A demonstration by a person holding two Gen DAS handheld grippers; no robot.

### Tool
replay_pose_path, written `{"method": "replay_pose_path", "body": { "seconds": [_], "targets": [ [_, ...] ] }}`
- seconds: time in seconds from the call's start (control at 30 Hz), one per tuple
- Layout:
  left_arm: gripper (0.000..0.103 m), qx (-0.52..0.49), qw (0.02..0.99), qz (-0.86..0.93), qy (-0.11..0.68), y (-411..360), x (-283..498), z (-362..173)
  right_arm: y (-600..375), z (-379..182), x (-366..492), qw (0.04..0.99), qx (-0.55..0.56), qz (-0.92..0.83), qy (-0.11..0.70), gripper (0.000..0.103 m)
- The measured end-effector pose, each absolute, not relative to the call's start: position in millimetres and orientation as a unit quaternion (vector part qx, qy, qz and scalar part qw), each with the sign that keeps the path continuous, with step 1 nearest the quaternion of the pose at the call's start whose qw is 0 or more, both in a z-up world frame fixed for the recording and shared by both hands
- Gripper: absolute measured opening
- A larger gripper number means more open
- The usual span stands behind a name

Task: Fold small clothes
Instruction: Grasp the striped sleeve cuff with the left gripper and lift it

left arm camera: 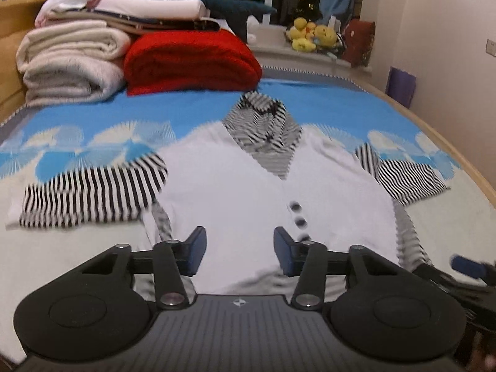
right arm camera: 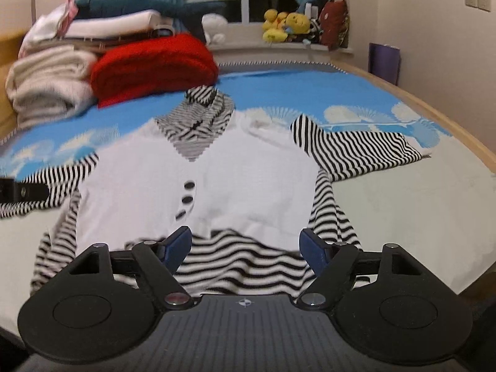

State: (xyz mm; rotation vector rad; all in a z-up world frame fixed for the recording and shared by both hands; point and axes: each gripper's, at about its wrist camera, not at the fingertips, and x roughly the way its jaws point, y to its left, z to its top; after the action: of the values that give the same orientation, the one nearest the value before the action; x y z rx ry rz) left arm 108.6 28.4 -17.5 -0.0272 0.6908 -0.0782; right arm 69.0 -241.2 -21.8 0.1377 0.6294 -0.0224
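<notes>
A small white top (left arm camera: 235, 186) with black-and-white striped sleeves, collar and hem lies flat, face up, on the bed, sleeves spread to both sides. It also shows in the right wrist view (right arm camera: 248, 173). My left gripper (left arm camera: 240, 252) is open and empty, hovering over the lower white front near the buttons (left arm camera: 299, 215). My right gripper (right arm camera: 245, 249) is open and empty over the striped hem (right arm camera: 245, 266). The right gripper's tip shows at the right edge of the left wrist view (left arm camera: 465, 265). The left gripper's tip shows at the left edge of the right wrist view (right arm camera: 21, 190).
The bed has a blue and white patterned cover (left arm camera: 155, 108). A stack of folded blankets, a red one (left arm camera: 192, 59) and beige ones (left arm camera: 68, 65), stands at the far left. Yellow plush toys (right arm camera: 285, 24) sit on the windowsill. The bed's wooden edge (right arm camera: 434, 108) runs along the right.
</notes>
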Motion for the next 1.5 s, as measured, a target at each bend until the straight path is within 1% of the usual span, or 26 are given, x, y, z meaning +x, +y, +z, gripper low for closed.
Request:
{"method": "replay_pose_path", "body": {
  "seconds": [0.07,0.17,0.3,0.37,0.43,0.53,0.6,0.7,0.8,0.83,0.87,0.9,0.93,1.0,1.03,1.07,1.13,1.2,1.23,1.27,1.3,1.37,1.4,1.5],
  "targets": [
    [0.033,-0.003,0.941,-0.033,0.336,39,128,-17,-244,-19,71,0.949,0.077,-0.01,0.307,0.075],
    [0.028,0.0,0.937,-0.03,0.348,63,162,-22,-245,-16,74,0.948,0.059,-0.012,0.312,0.074],
    [0.028,-0.011,0.927,-0.032,0.373,102,206,-29,-246,0,89,0.945,0.017,-0.011,0.326,0.074],
    [0.028,-0.017,0.923,-0.016,0.383,127,227,-36,-248,19,106,0.943,0.014,0.007,0.332,0.074],
    [0.028,-0.03,0.919,0.013,0.392,158,244,-47,-245,42,126,0.948,0.004,0.026,0.318,0.074],
    [0.028,-0.076,0.907,0.075,0.408,212,256,-70,-235,72,169,0.954,0.004,0.049,0.297,0.074],
    [0.028,-0.12,0.884,0.123,0.434,249,263,-85,-228,81,204,0.956,0.014,0.061,0.285,0.074],
    [0.028,-0.208,0.86,0.18,0.43,301,266,-96,-215,73,244,0.961,0.011,0.082,0.263,0.074],
    [0.028,-0.237,0.841,0.236,0.426,337,268,-106,-206,45,269,0.955,0.0,0.099,0.278,0.073],
    [0.029,-0.247,0.833,0.249,0.428,348,269,-111,-205,36,274,0.953,-0.003,0.102,0.285,0.072],
    [0.031,-0.259,0.824,0.262,0.431,359,271,-116,-201,26,280,0.949,-0.008,0.1,0.3,0.068],
    [0.032,-0.268,0.816,0.273,0.433,367,271,-120,-199,15,285,0.94,-0.009,0.091,0.328,0.064],
    [0.034,-0.279,0.809,0.284,0.433,375,272,-124,-195,8,291,0.932,-0.006,0.083,0.352,0.064],
    [0.044,-0.306,0.793,0.3,0.433,391,274,-130,-197,4,301,0.922,0.03,0.089,0.376,0.064],
    [0.054,-0.317,0.786,0.306,0.435,395,274,-132,-196,4,306,0.919,0.038,0.096,0.381,0.063],
    [0.057,-0.329,0.777,0.315,0.435,400,275,-135,-196,6,310,0.918,0.038,0.1,0.381,0.062],
    [0.057,-0.343,0.761,0.335,0.436,409,272,-140,-197,8,315,0.923,0.026,0.098,0.371,0.062],
    [0.055,-0.351,0.754,0.352,0.43,409,271,-141,-204,7,323,0.927,0.017,0.084,0.365,0.062],
    [0.04,-0.348,0.754,0.36,0.426,408,272,-140,-210,8,326,0.927,0.022,0.076,0.367,0.062],
    [0.01,-0.343,0.756,0.363,0.424,405,274,-138,-217,8,330,0.925,0.034,0.066,0.372,0.062],
    [0.005,-0.338,0.758,0.365,0.421,402,275,-135,-225,5,334,0.923,0.046,0.056,0.378,0.062],
    [0.004,-0.313,0.775,0.379,0.397,389,277,-121,-236,3,338,0.921,0.058,0.039,0.384,0.062],
    [0.004,-0.282,0.794,0.378,0.383,377,281,-110,-242,2,338,0.92,0.062,0.033,0.386,0.062],
    [0.004,-0.208,0.855,0.339,0.333,323,286,-70,-255,1,334,0.919,0.066,0.013,0.39,0.062]
  ]
}}
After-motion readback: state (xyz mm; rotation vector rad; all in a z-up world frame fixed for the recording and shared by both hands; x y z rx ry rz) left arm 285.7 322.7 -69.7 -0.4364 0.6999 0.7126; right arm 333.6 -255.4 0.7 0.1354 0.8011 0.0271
